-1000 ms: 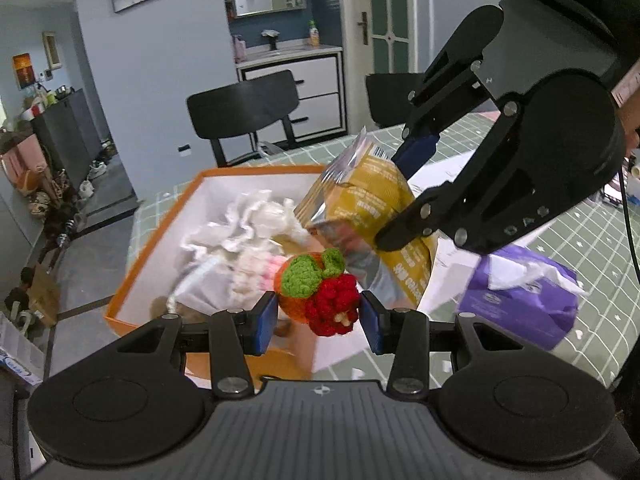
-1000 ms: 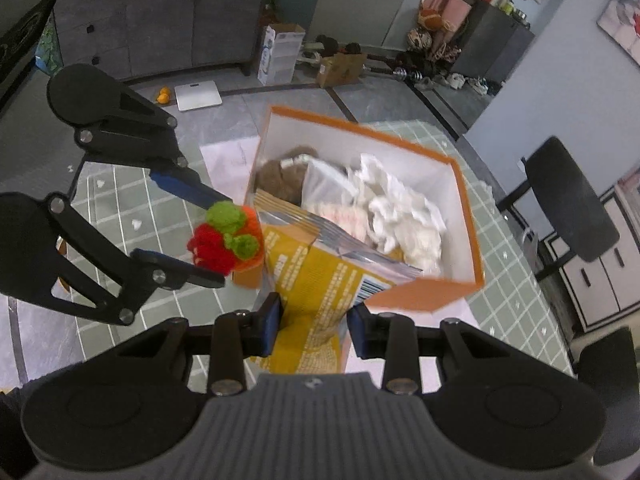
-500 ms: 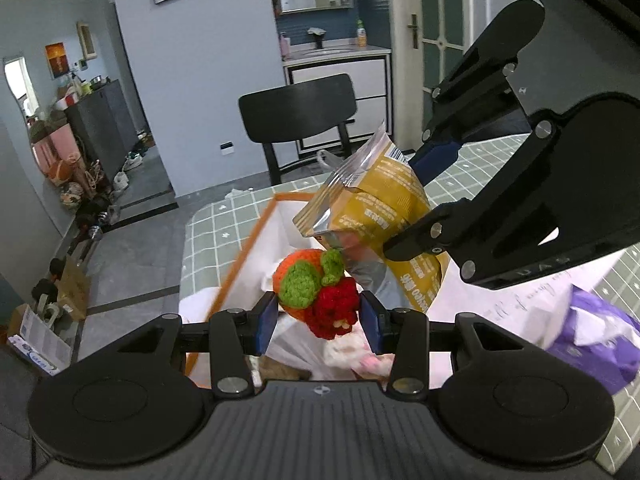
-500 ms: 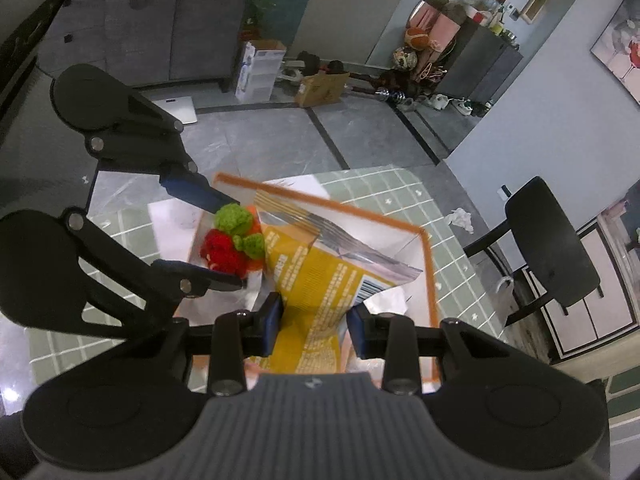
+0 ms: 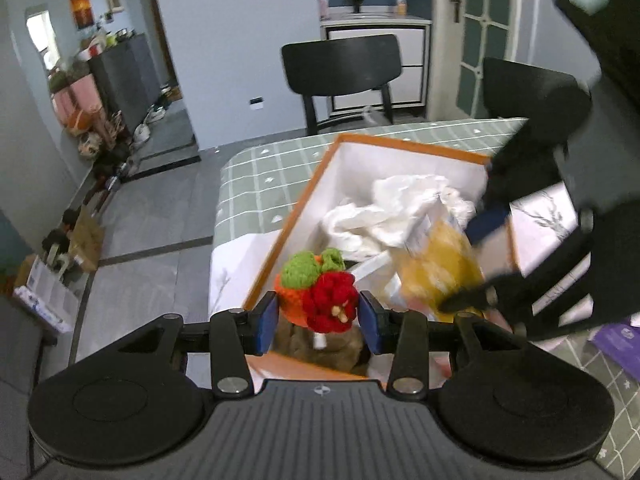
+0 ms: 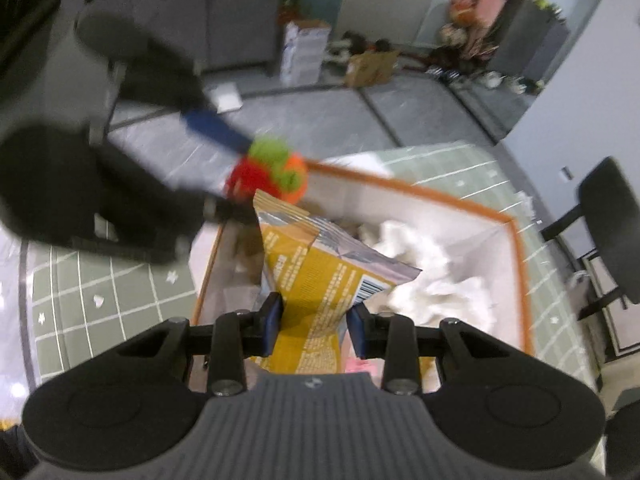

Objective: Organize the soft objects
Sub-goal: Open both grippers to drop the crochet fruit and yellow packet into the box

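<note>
While crumpled tissue (image 5: 404, 208) fills the box (image 5: 400, 146), both hand-held grippers hover loaded.

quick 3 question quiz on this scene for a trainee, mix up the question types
1. True or false: the left gripper is shut on the crocheted toy.
2. Multiple choice: what does the right gripper hold? A) white tissue B) yellow snack bag C) purple pack
3. Fill in: both items hang over the orange-rimmed ____.

Key: 1 true; 2 B; 3 box.
</note>
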`<state>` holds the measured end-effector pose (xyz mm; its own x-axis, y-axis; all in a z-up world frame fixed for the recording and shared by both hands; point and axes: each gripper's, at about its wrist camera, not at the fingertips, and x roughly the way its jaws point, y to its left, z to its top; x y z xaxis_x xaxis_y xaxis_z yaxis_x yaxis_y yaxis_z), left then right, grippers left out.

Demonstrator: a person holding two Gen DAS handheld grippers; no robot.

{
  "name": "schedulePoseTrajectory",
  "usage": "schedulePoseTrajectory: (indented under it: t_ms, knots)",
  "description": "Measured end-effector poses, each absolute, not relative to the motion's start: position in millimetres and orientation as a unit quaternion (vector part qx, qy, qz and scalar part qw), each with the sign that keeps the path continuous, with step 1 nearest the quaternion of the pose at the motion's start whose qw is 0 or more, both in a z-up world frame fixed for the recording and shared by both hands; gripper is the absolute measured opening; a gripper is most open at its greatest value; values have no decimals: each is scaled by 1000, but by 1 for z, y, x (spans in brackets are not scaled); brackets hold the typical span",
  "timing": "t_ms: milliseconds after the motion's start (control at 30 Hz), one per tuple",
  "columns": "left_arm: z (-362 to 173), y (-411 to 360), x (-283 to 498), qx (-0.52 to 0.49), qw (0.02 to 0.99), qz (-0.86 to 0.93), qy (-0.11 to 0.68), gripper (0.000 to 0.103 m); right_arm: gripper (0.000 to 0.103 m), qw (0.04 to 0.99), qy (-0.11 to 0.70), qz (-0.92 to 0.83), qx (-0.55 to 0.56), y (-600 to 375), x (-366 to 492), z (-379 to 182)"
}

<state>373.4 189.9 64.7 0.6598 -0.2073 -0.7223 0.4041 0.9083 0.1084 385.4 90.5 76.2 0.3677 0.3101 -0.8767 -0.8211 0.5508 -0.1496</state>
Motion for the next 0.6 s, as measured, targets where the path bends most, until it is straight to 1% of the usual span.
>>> schedulePoseTrajectory:
  t_ms: [167,267,367,600]
  knots:
    - [65,190,386,130,900,-167,381,48,34,750,445,381,-307,102,387,43]
    - [62,185,395,134,898,-171,383,45,33,744,455,389,-297,105,391,32]
    - [57,176,406,141,892,-174,394,23,33,738,463,396,-291,108,395,25]
    - [35,162,429,146,878,-169,423,22,33,734,473,406,-270,107,402,11]
